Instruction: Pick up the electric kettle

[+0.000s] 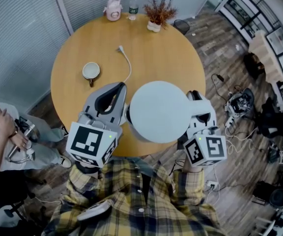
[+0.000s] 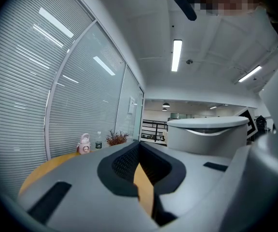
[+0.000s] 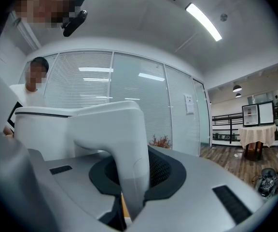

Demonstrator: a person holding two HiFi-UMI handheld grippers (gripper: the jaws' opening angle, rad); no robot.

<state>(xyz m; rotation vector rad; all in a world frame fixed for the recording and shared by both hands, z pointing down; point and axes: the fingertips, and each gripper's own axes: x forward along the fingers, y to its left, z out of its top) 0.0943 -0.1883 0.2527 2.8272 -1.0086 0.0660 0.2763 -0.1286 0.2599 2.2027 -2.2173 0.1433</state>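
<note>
The white electric kettle (image 1: 158, 111) shows its round lid from above, at the near edge of the round wooden table (image 1: 72, 53). My right gripper (image 1: 196, 100) is shut on the kettle's handle (image 3: 129, 153), which stands upright between the black pads. The kettle body (image 3: 47, 129) rises to the left in the right gripper view. My left gripper (image 1: 119, 90) rests just left of the kettle, its jaws together with nothing between them. In the left gripper view the kettle (image 2: 209, 134) stands to the right of the jaws, with only a thin strip of table showing between the pads (image 2: 124, 166).
A white power cord with plug (image 1: 127, 63) lies on the table beside a cup (image 1: 91, 71). A pink bottle (image 1: 113, 8), a water bottle (image 1: 133, 6) and a dried plant (image 1: 158, 14) stand at the far edge. A seated person (image 1: 4, 132) is at left; cables and gear (image 1: 240, 104) lie on the floor at right.
</note>
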